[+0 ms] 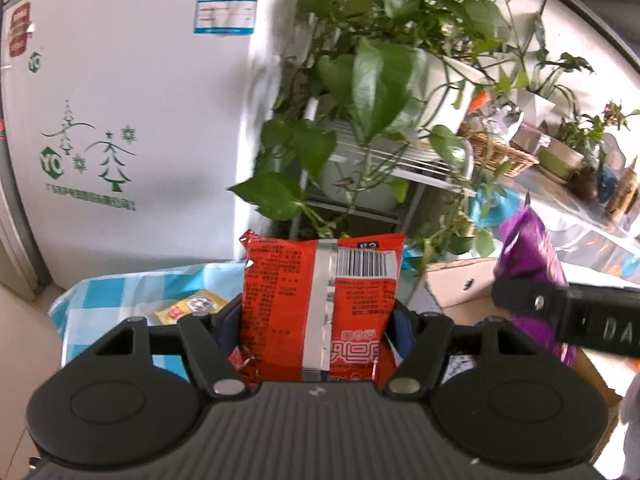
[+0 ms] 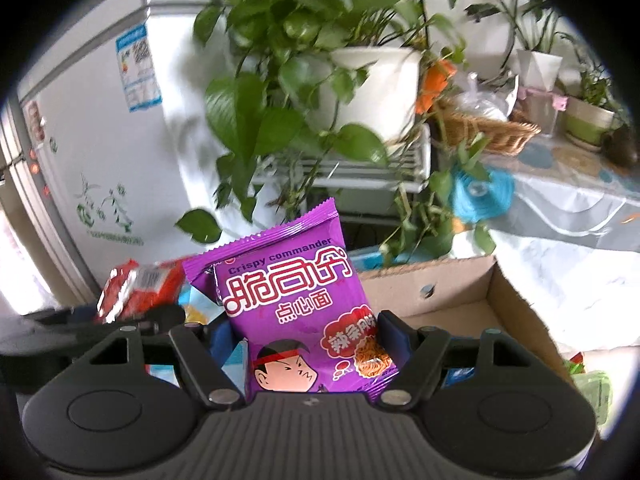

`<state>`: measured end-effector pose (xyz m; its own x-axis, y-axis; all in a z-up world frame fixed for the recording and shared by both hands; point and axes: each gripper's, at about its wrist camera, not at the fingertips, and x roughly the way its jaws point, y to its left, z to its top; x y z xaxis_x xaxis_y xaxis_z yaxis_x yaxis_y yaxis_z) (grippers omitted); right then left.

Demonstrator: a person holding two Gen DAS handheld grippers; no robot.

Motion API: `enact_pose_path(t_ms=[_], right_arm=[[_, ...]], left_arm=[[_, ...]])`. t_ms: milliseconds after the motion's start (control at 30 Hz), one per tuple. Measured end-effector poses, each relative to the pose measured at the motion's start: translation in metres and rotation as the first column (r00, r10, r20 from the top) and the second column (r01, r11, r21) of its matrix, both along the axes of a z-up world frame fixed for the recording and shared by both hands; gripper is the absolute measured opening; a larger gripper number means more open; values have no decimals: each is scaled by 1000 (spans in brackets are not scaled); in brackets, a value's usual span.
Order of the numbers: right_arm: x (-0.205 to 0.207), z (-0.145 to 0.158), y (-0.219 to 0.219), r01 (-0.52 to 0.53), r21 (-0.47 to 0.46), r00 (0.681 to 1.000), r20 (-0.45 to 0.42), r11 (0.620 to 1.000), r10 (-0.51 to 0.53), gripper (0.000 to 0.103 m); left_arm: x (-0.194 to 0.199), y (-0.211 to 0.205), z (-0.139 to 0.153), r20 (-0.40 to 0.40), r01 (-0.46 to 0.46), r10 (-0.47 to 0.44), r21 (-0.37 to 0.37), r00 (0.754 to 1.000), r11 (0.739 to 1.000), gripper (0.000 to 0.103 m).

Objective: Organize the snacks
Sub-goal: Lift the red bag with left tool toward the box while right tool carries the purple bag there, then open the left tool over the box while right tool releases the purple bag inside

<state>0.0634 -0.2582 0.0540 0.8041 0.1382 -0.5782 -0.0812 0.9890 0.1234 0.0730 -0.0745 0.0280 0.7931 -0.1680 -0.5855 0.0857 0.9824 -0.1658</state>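
Note:
My left gripper point(image 1: 316, 320) is shut on a red snack packet point(image 1: 320, 304), held upright with its barcode side toward the camera. My right gripper point(image 2: 308, 332) is shut on a purple snack packet point(image 2: 296, 308) printed "Crispy commander", also upright. The purple packet point(image 1: 528, 256) and the right gripper's black finger point(image 1: 560, 312) show at the right of the left wrist view. The red packet point(image 2: 136, 284) shows blurred at the left of the right wrist view. An open cardboard box point(image 2: 460, 300) lies just beyond and right of the purple packet. A yellow snack packet point(image 1: 188, 306) lies on the blue-checked cloth point(image 1: 104, 304).
A white fridge point(image 1: 120, 120) stands at the left. A metal plant rack point(image 1: 400, 160) with leafy pot plants stands straight ahead. A wicker basket point(image 2: 488, 132) and small pots sit on a covered table point(image 2: 560, 200) at the right. More packets lie beside the box point(image 2: 592, 384).

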Motion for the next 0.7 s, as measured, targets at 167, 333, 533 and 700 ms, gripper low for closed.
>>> enact_pose_path(t_ms=[167, 333, 533, 700], right_arm=[[-1, 10, -28, 50, 12, 998, 32, 999, -51, 79], [-6, 17, -67, 129, 59, 990, 52, 990, -132, 79], [-12, 17, -94, 195, 88, 978, 51, 977, -200, 79], [-13, 16, -107, 254, 121, 965, 30, 960, -259, 79]], left_arm=[[-2, -12, 0, -14, 44, -45, -37, 999, 998, 69], [-3, -35, 3, 2, 79, -79, -53, 997, 995, 69], [0, -66, 3, 8, 128, -128, -99, 992, 987, 69], [3, -98, -9, -22, 192, -198, -155, 980, 969, 69]])
